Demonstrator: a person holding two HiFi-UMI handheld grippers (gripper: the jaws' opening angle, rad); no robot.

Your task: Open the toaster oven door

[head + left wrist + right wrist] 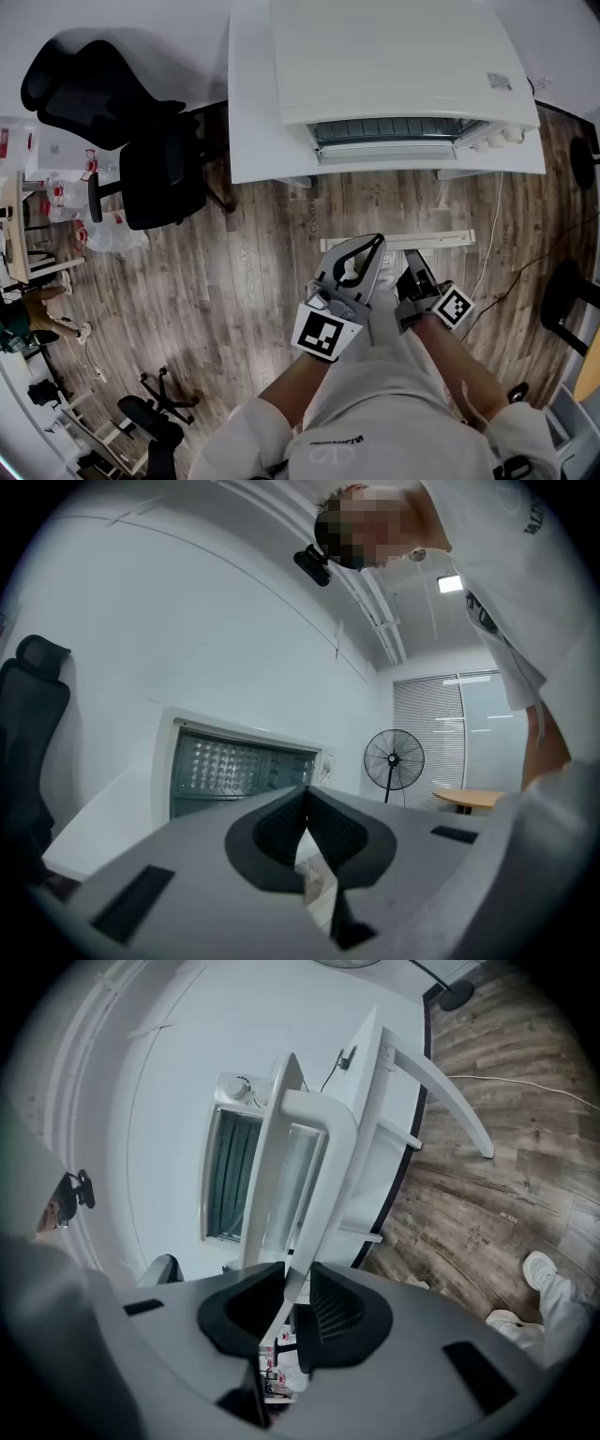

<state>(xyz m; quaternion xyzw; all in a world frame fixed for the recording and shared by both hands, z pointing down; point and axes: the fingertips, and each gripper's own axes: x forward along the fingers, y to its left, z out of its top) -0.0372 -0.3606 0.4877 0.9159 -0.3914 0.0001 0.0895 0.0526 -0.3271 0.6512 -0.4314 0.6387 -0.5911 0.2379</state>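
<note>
At far left an office chair point(122, 103) stands clear of the job. The left tongs point(307, 803) hang beside the right pair, pads tip to tip with nothing between them, so only 1 of the 2 tools is working. Just to the right, the right tongs point(291, 1302) are closed on the door handle point(323, 1194), the white bar running straight through the narrow gap between the pads. The toaster oven point(394, 56) sits at the near edge of the white worktop point(253, 112). Its glass door point(270, 1166) stands swung well out from the front and leaves the cavity on view, so the opening looks largely done. To finish well, let the grip follow the arc of the hinge instead of dragging straight toward the body. Hold the bar near its middle so the door does not twist, and ease it to its stop instead of dropping it. The oven may slide on the worktop if tugged hard.
</note>
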